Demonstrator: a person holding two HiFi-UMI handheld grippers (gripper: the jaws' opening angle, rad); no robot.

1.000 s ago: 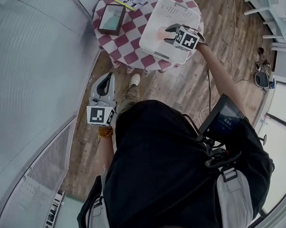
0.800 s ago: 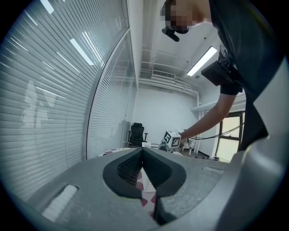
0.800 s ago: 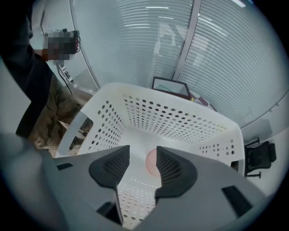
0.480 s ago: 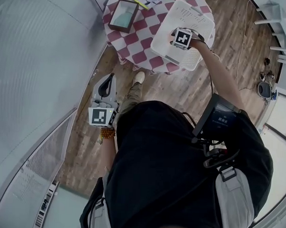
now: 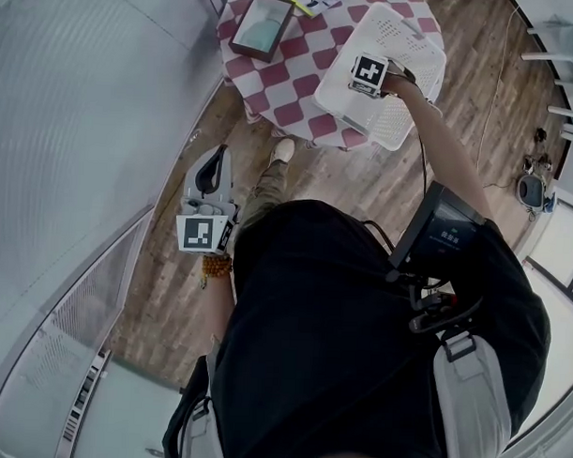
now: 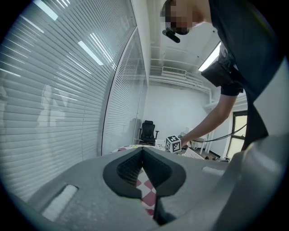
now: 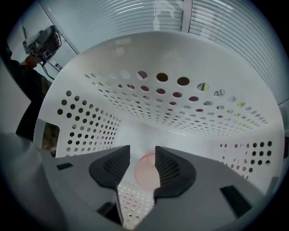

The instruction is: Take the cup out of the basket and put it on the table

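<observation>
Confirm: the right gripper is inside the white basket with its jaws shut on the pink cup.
Not shut: the right gripper is inside the white basket, but the right gripper view shows its jaws apart, the pink cup visible in the gap.

basket (image 5: 407,124) on table (image 5: 273,87), at its right edge | box (image 5: 263,27) on same table, left of basket | right gripper (image 7: 142,159) down inside basket; cup (image 7: 145,175) on basket floor, in line with the gap between its jaws | left gripper (image 5: 211,174) well apart, off table, over floor (image 5: 363,184)

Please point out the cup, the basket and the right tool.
cup (image 7: 145,171): right gripper view, its pink surface.
basket (image 5: 403,119): head view, perforated wall.
right tool (image 7: 142,150): right gripper view, between its fingertips.
</observation>
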